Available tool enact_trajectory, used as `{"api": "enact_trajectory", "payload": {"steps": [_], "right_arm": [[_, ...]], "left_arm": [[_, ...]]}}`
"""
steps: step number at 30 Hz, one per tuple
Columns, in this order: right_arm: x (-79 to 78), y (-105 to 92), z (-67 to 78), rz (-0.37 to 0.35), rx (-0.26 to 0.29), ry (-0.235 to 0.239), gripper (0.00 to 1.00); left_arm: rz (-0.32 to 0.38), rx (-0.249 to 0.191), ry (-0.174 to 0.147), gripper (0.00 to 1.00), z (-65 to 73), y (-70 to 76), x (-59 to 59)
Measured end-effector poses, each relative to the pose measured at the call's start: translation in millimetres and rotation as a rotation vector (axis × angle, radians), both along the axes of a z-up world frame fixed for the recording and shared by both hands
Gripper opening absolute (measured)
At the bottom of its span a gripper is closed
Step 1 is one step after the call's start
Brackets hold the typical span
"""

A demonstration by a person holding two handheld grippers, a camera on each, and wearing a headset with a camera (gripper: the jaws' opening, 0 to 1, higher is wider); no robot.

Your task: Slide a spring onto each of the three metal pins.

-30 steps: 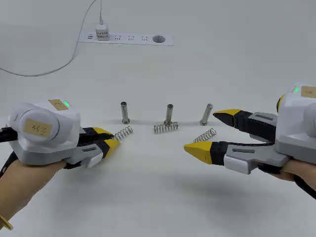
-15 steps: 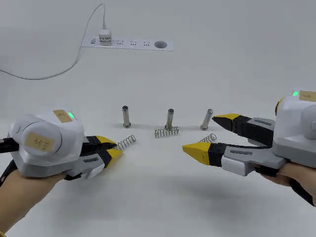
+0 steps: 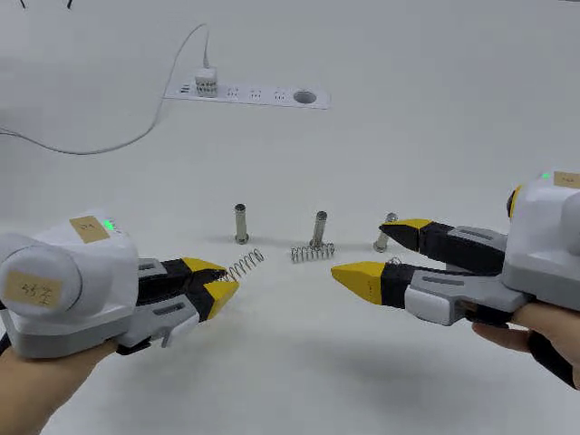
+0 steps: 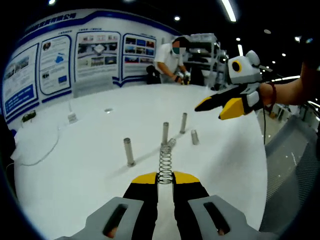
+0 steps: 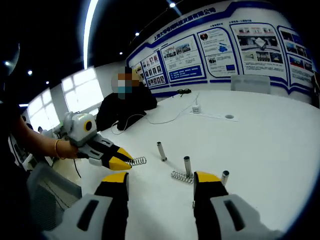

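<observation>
The left gripper (image 3: pixel 228 277) now pinches one spring (image 3: pixel 246 263) by its end, near the left pin (image 3: pixel 241 224). The right gripper (image 3: pixel 357 250), fingers wide, has closed in on another spring (image 3: pixel 393 263) near the right pin (image 3: pixel 391 218).

Row on table (image 3: pixel 435 136): left pin (image 3: pixel 240 223), middle pin (image 3: pixel 320 228), right pin (image 3: pixel 387 231). Loose spring (image 3: pixel 313 253) lies just before middle pin. Left gripper (image 3: pixel 216 283) front left, held spring (image 3: pixel 245 265) in its tips; right gripper (image 3: pixel 357 249) front right, just beside right pin. Power strip (image 3: pixel 246 93) far behind.
</observation>
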State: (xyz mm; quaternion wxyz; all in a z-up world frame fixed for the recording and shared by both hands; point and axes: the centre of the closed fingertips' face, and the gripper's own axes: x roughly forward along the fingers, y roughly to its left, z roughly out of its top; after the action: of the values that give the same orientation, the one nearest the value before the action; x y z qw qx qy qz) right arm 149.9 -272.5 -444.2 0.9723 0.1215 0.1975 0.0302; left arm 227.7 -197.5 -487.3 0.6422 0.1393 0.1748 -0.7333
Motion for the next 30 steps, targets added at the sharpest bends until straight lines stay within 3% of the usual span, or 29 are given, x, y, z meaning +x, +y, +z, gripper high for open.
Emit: {"api": "enact_trajectory", "payload": {"steps": [7,12,16,19,20,25,30], "right_arm": [[14.2,17.0,13.7,0.028,0.073,-0.046,0.49],[25.9,32.3,23.7,0.041,0.178,-0.088,0.44],[35.2,40.1,25.6,0.039,0.193,-0.095,0.38],[42.7,43.9,27.8,0.029,0.216,-0.111,0.33],[46.3,46.6,29.9,0.023,0.253,-0.121,0.33],[55.7,53.1,30.4,0.024,0.290,-0.130,0.29],[59.2,56.5,31.0,0.021,0.345,-0.136,0.25]], "left_arm": [[0.006,-0.077,0.043,0.10,19.0,1.1,-8.5],[0.013,-0.133,0.072,0.10,32.6,1.8,-13.8],[0.028,-0.189,0.110,0.10,44.1,2.1,-16.0],[0.040,-0.231,0.160,0.10,49.8,2.2,-16.2],[0.047,-0.234,0.165,0.10,49.7,2.7,-15.4],[0.047,-0.264,0.188,0.10,55.1,2.3,-17.5],[0.036,-0.283,0.190,0.10,58.9,1.9,-20.6]]}}
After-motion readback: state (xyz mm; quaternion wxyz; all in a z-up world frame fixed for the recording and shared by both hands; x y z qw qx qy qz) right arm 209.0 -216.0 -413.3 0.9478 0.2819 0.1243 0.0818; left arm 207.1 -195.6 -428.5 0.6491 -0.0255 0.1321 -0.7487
